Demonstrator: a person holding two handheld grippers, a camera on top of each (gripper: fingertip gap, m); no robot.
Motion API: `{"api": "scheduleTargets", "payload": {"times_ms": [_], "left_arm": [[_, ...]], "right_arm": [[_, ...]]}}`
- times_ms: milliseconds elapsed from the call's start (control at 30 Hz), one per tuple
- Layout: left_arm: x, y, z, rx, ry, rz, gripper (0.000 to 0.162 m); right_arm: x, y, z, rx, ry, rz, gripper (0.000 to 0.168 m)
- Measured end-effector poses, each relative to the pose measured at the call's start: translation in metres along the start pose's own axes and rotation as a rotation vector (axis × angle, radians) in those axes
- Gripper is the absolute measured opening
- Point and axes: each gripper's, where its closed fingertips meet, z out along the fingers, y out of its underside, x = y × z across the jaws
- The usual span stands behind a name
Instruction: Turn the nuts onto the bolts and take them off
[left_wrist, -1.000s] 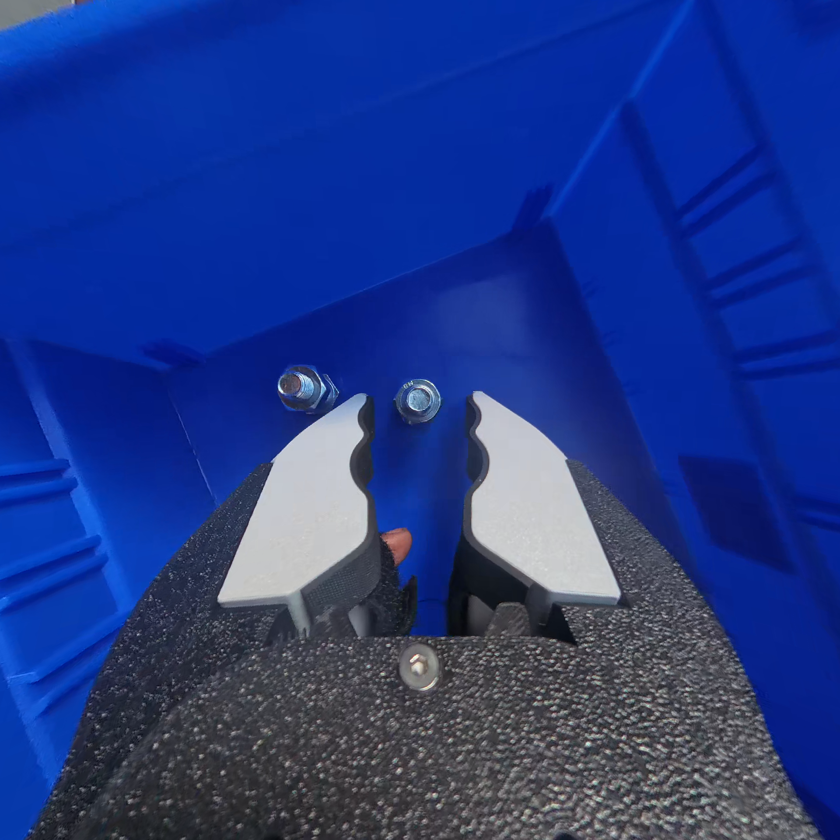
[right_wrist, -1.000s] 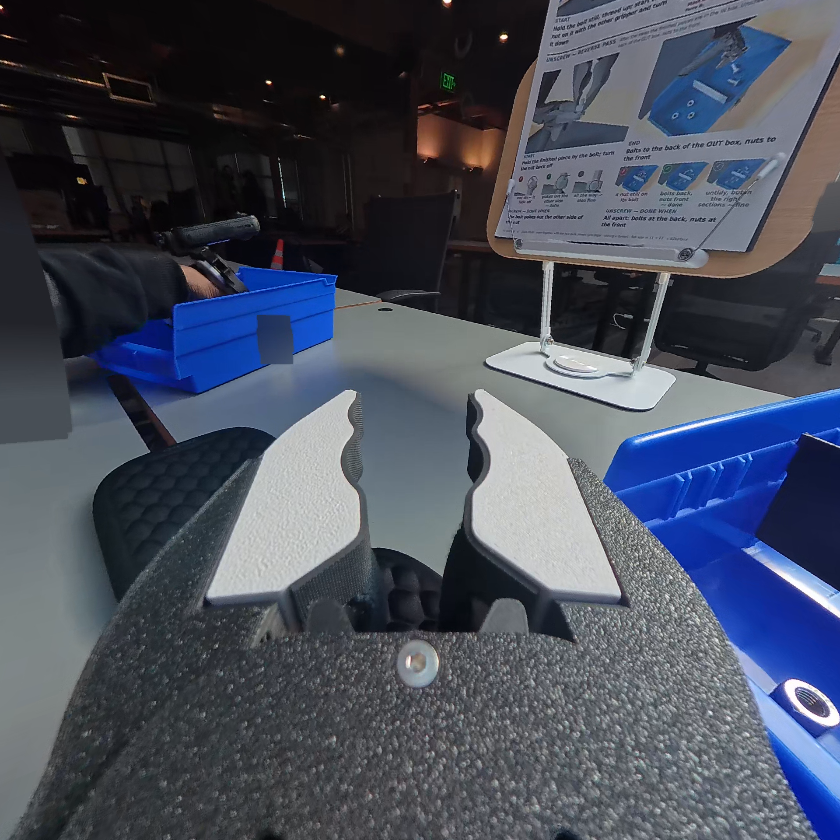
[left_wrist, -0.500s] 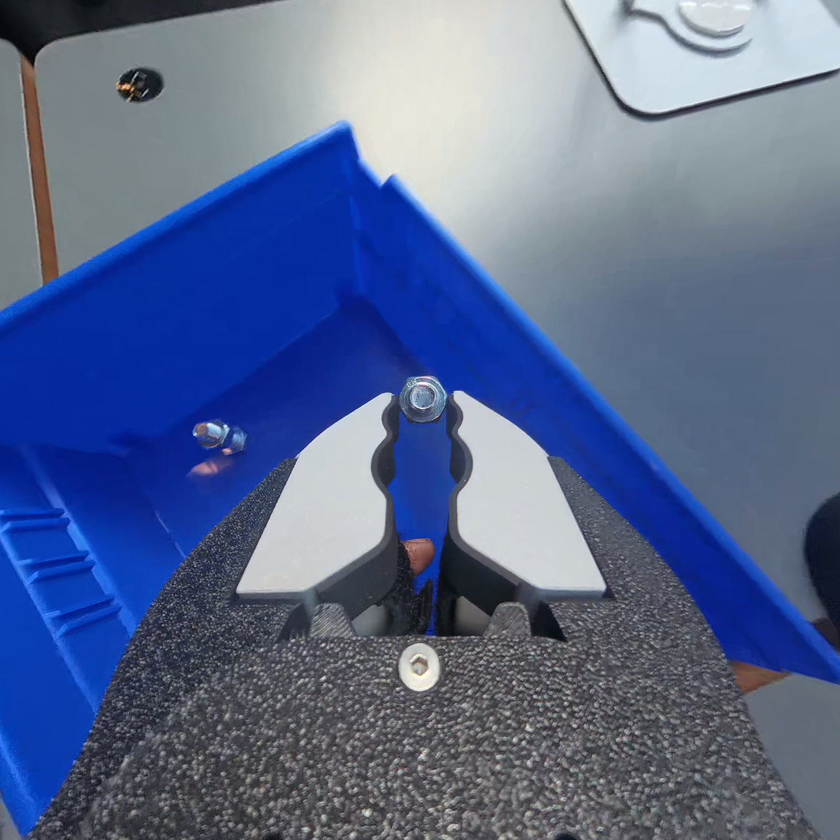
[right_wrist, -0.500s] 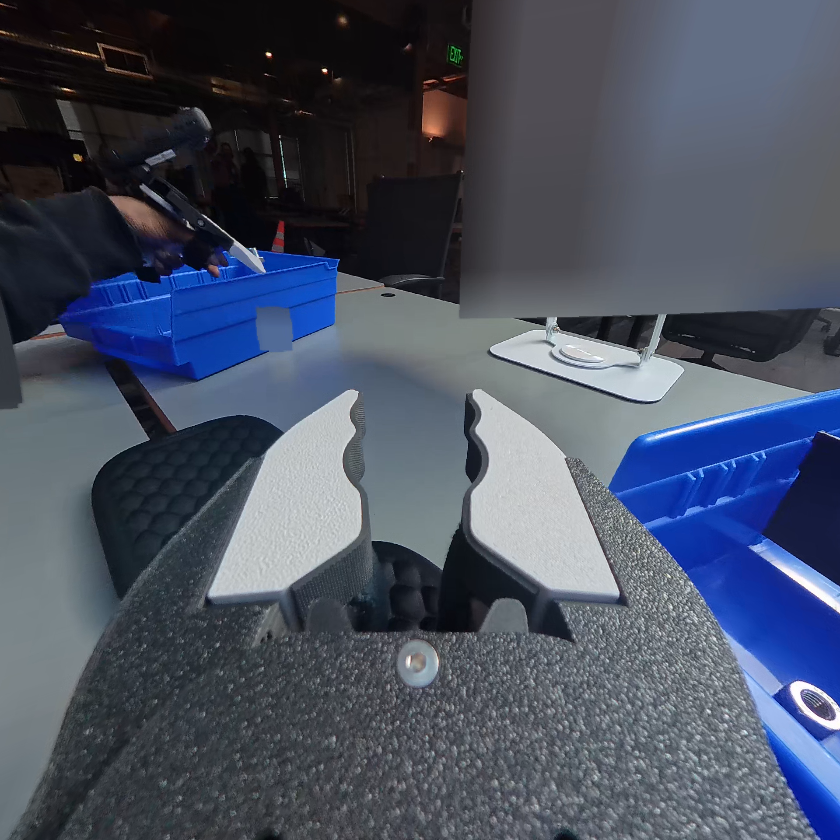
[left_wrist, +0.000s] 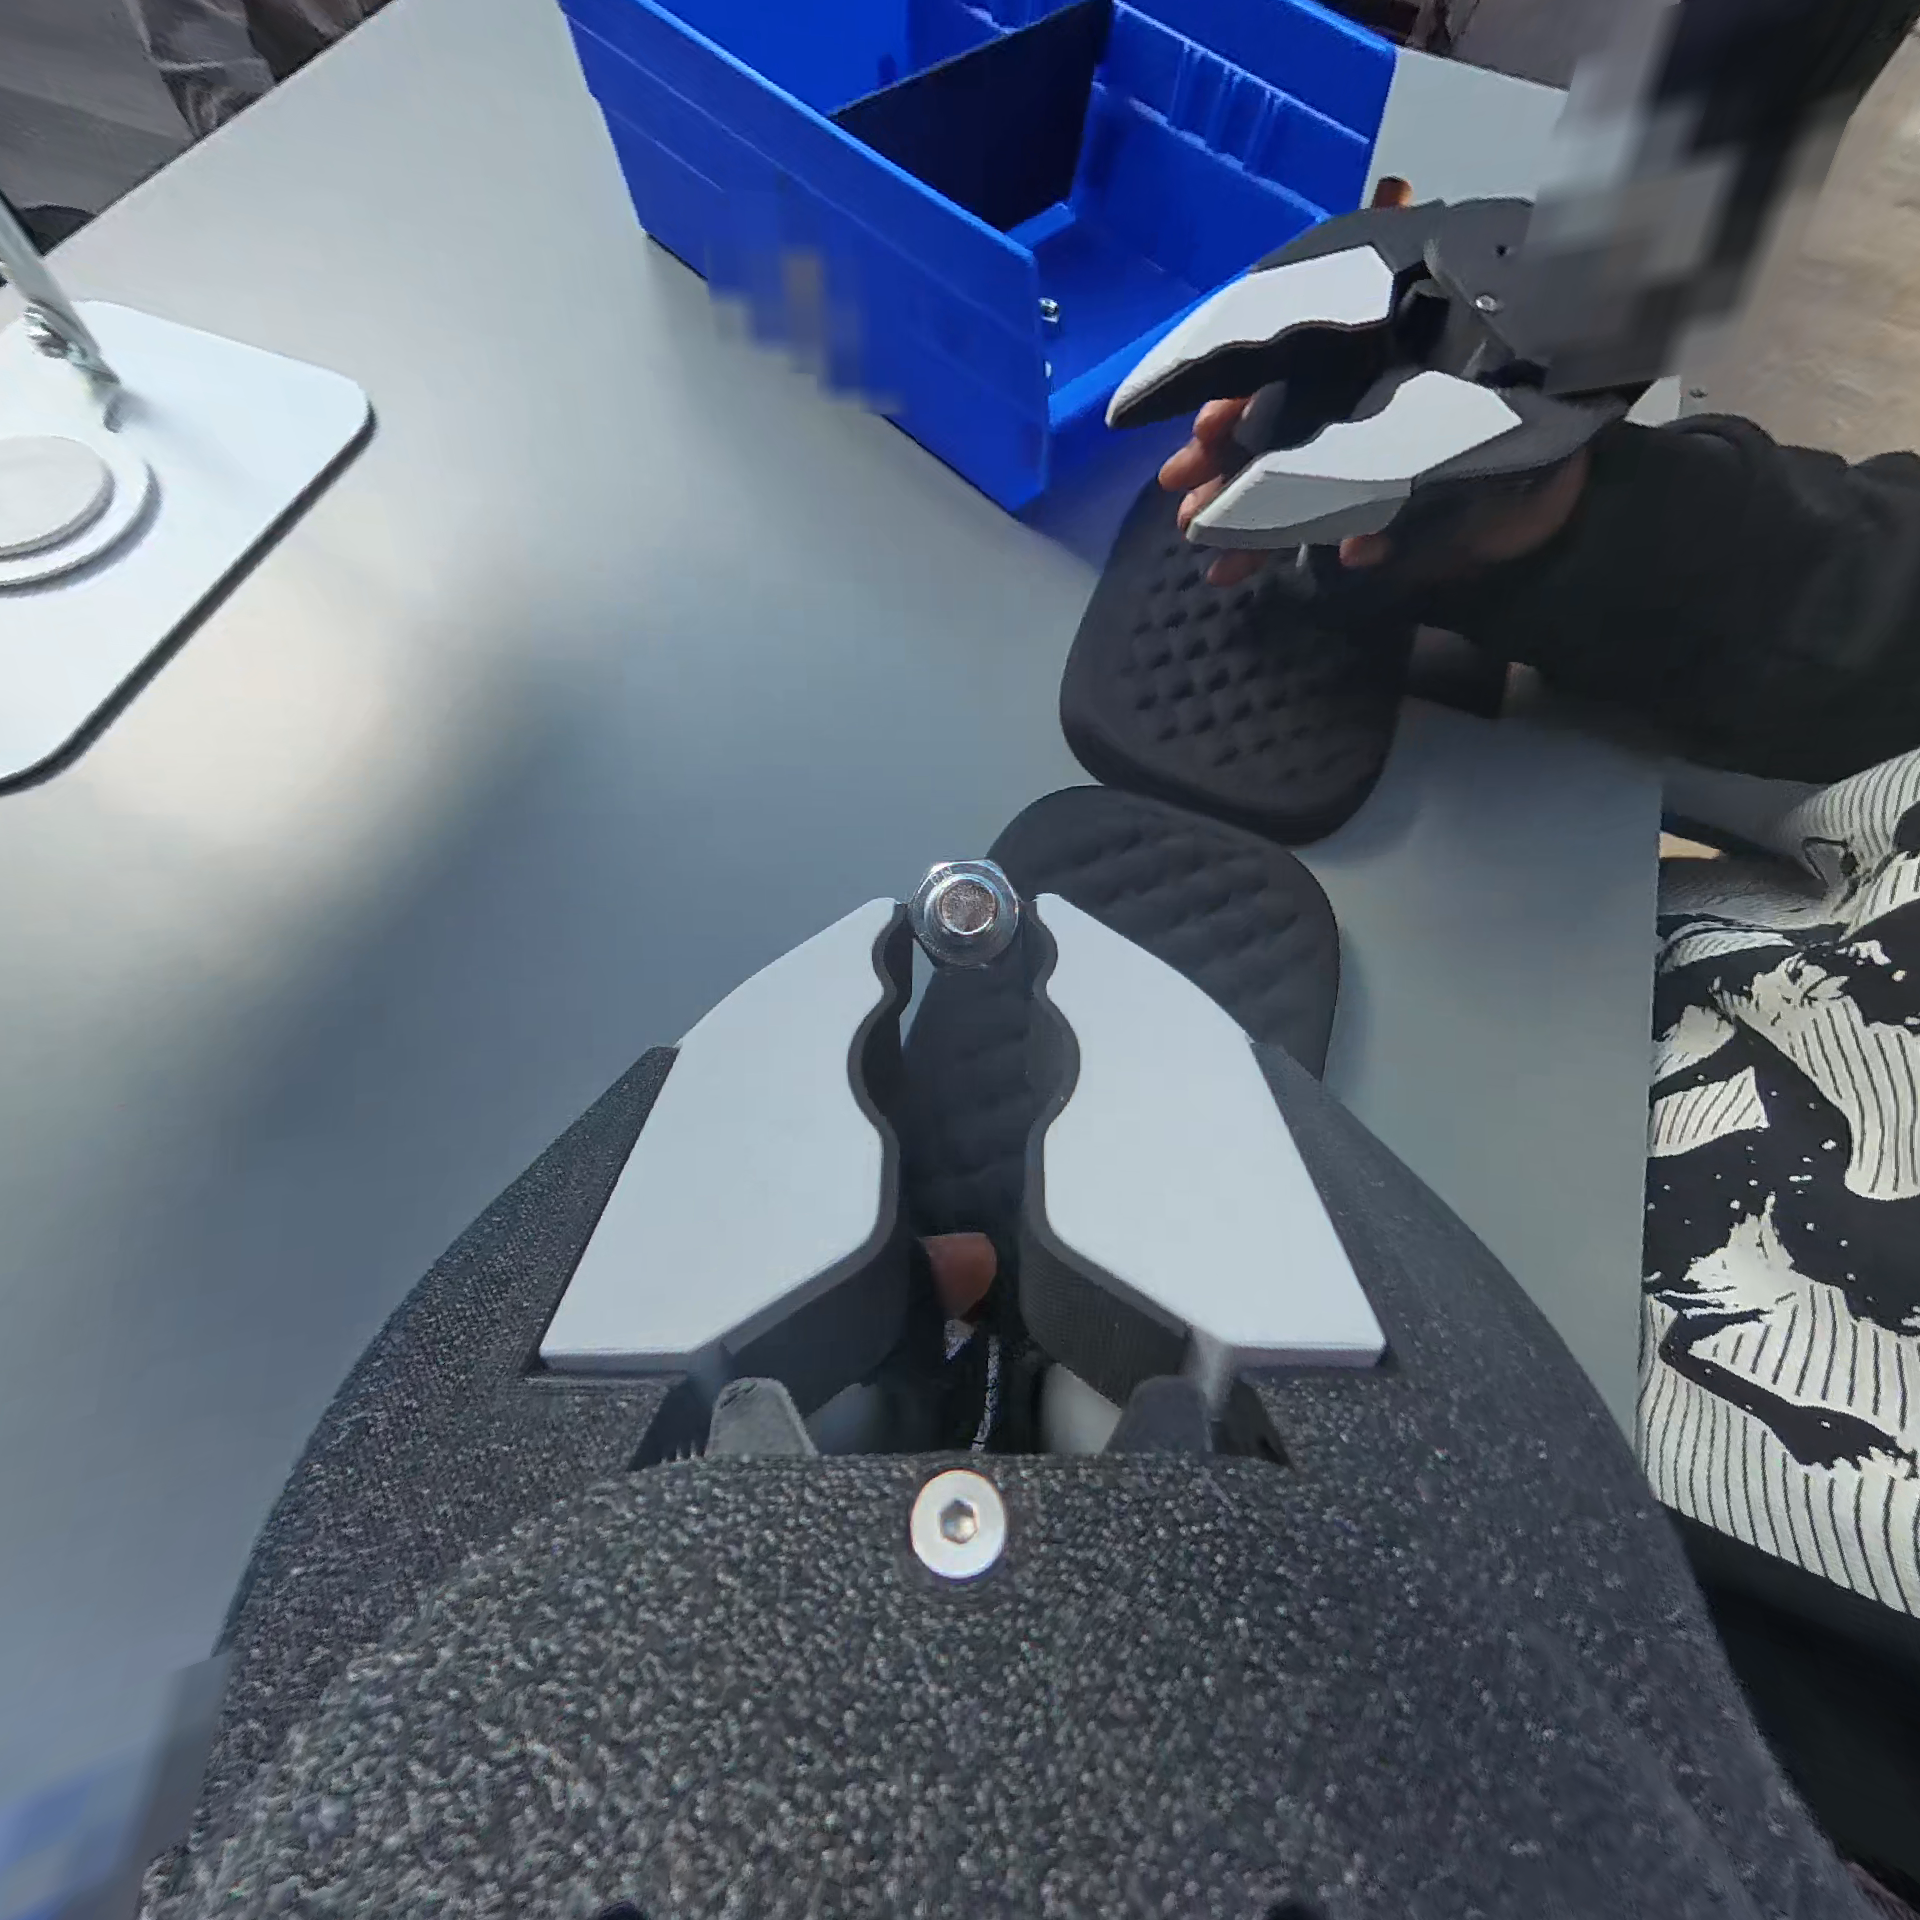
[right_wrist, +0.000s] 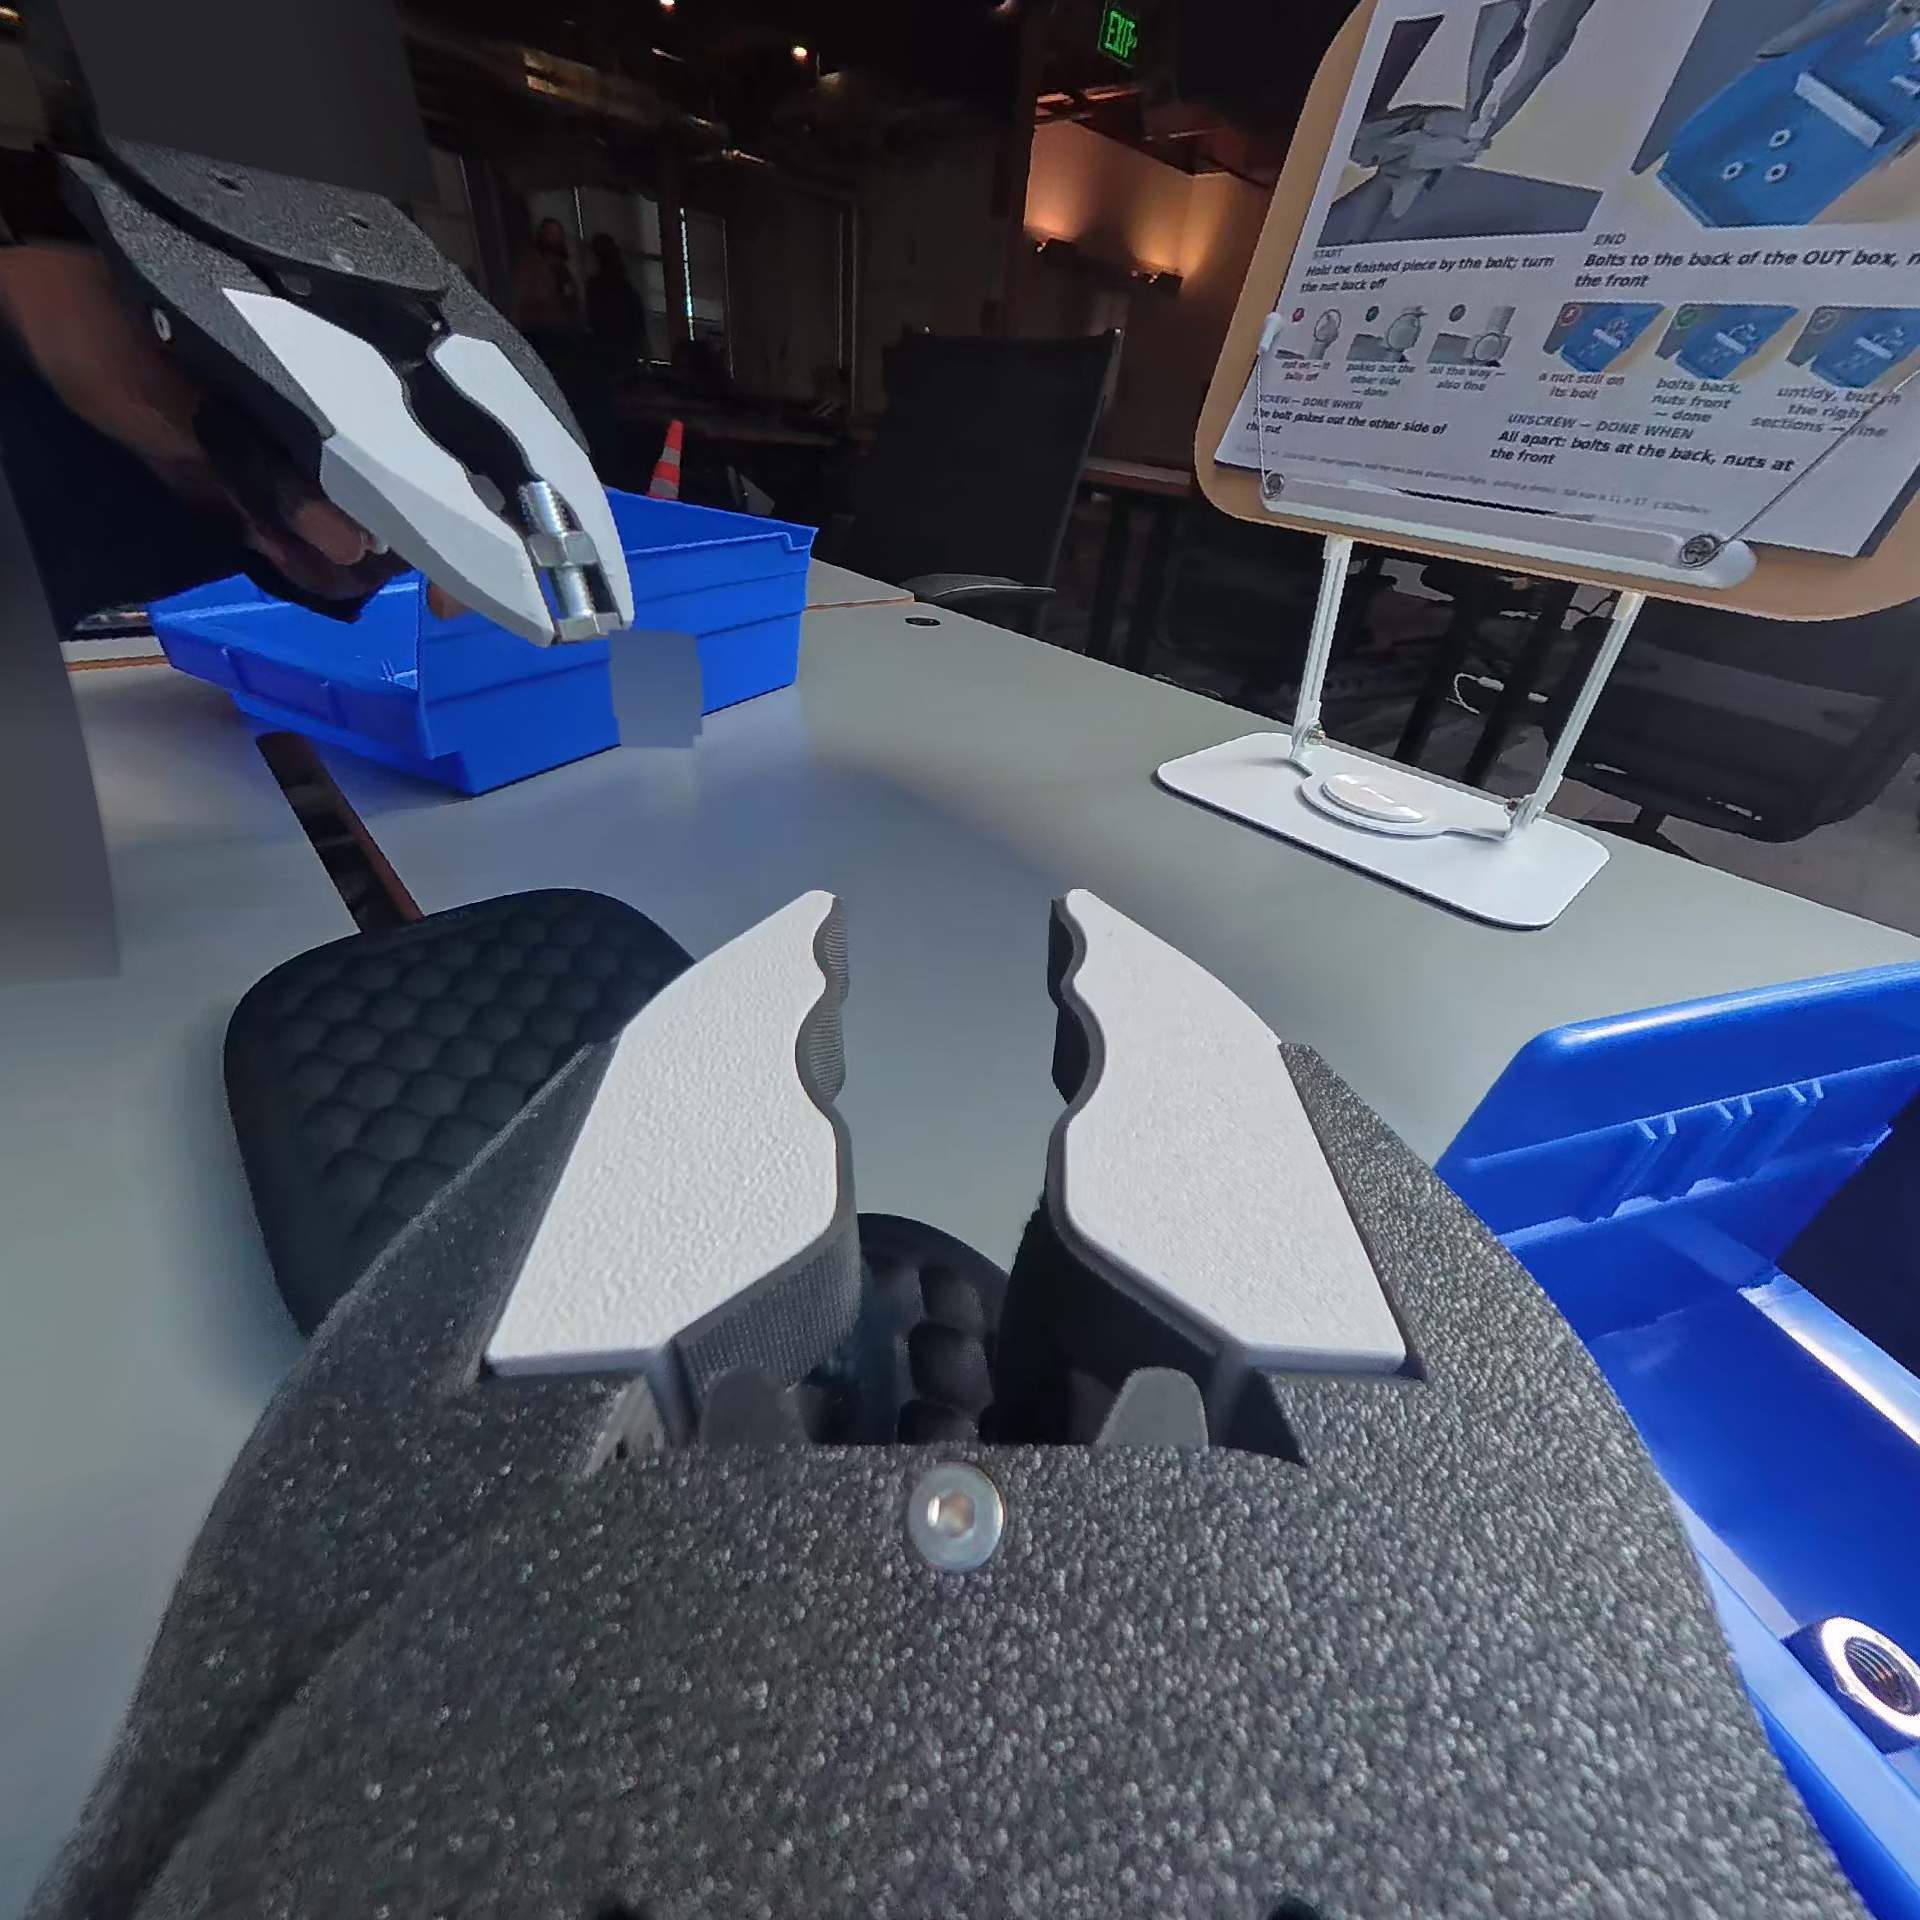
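Silver steel glints at the tips of our left hand-held gripper (left_wrist: 964, 918): we have a bolt with its nut on (left_wrist: 963, 915) pinched between the two fingers, seen end-on in the left wrist view and held up off the grey tabletop (left_wrist: 582, 644), over the near edge of a black dimpled pad (left_wrist: 1195, 914). From the right wrist view the same left hand-held gripper (right_wrist: 577, 582) sits high at far left, and there we can see the threaded shank running up between the fingers with the nut near the lower end. Behind it lies a long blue bin (right_wrist: 499, 675) on the tabletop. Moving across, a second black dimpled pad (left_wrist: 1226, 675) lies just beyond the first. Further on, a white stand base (right_wrist: 1382, 821) carries a tilted instruction board (right_wrist: 1558, 312). Now to the right hand-held gripper (right_wrist: 943, 966): its jaws stand well apart with nothing between them, just above the tabletop. In the left wrist view we find that right hand-held gripper (left_wrist: 1247, 457) above the far pad, with a gloved hand (left_wrist: 1475, 520) under it. At far right sits another blue bin (right_wrist: 1662, 1143) with a dark divider, and a loose nut (right_wrist: 1870, 1673) rests on its floor in the front section.
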Motion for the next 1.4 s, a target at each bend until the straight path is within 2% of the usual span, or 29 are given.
{"api": "scheduleTargets", "payload": {"times_ms": [267,633,700,800,1067,1133,1233,1400], "left_arm": [[0.050,0.029,0.059,-0.151,0.127,0.101,0.020],[0.059,0.058,0.087,-0.279,0.143,0.178,0.020],[0.061,0.062,0.091,-0.293,0.151,0.186,0.020],[0.064,0.065,0.094,-0.307,0.165,0.198,0.020],[0.068,0.066,0.097,-0.313,0.194,0.211,0.020],[0.068,0.066,0.097,-0.313,0.195,0.209,0.020],[0.068,0.066,0.097,-0.307,0.197,0.200,0.020],[0.070,0.066,0.097,-0.305,0.211,0.207,0.020]], "right_arm": [[-0.010,0.004,0.003,-0.032,-0.052,-0.044,0.034],[-0.038,0.014,0.006,-0.111,-0.224,-0.126,0.025],[-0.048,0.018,0.006,-0.150,-0.301,-0.150,0.024],[-0.078,0.020,0.000,-0.216,-0.549,-0.258,0.021],[-0.106,0.022,0.009,-0.466,-1.056,-0.832,0.016],[-0.102,0.030,0.018,-0.525,-1.113,-0.943,0.016],[-0.107,0.038,0.019,-0.559,-1.220,-0.991,0.015],[-0.108,0.047,0.024,-0.564,-1.239,-1.030,0.014]]}}
